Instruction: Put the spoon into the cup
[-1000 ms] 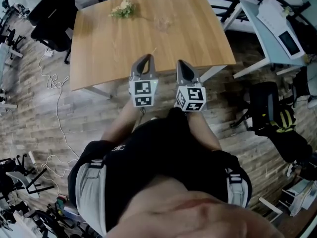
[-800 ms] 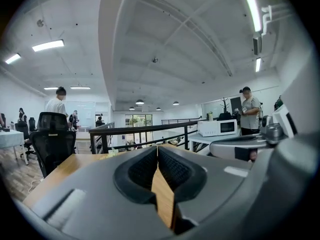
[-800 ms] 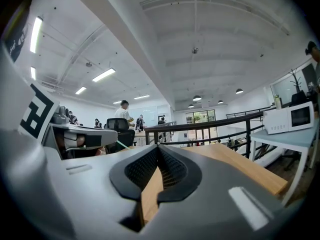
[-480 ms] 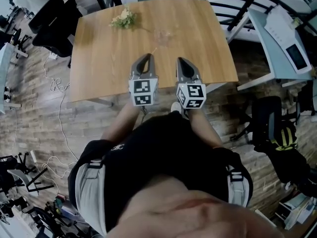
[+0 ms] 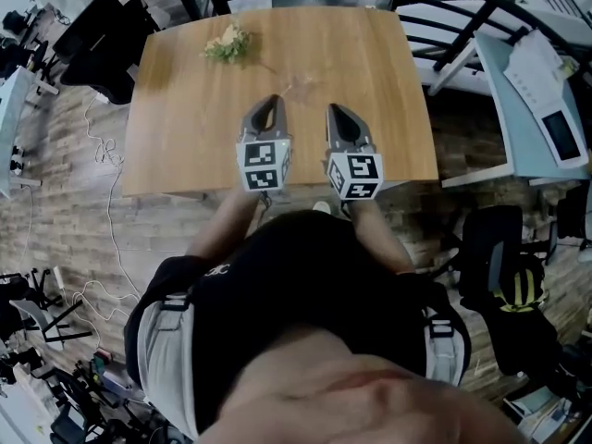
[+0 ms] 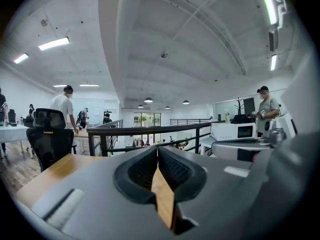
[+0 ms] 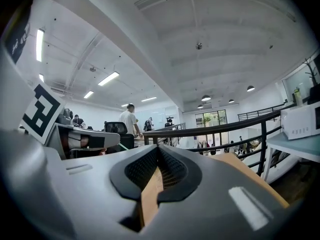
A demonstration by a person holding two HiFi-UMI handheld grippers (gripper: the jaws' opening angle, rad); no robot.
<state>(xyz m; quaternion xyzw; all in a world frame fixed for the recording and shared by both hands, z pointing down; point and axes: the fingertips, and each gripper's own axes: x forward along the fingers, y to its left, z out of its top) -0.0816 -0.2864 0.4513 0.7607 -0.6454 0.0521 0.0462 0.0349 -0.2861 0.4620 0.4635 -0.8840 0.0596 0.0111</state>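
A clear cup (image 5: pixel 302 83) stood near the middle of the wooden counter (image 5: pixel 185 128), so faint that its outline was hard to make out. The spoon showed only as a thin pale sliver (image 5: pixel 289 92) just beside it. Neither appeared in the gripper views, which looked up at ceiling lights and a black railing (image 6: pixel 145 130). The left tongs (image 5: pixel 269 105) and right tongs (image 5: pixel 335 113) hovered side by side over the counter's near half, the cup just beyond and between them. Each pair was pressed together at the tips with nothing held. A sprig of flowers (image 5: pixel 228 42) lay near the far left corner. The wearer's black shirt (image 5: pixel 296 294) blocked the lower head view.
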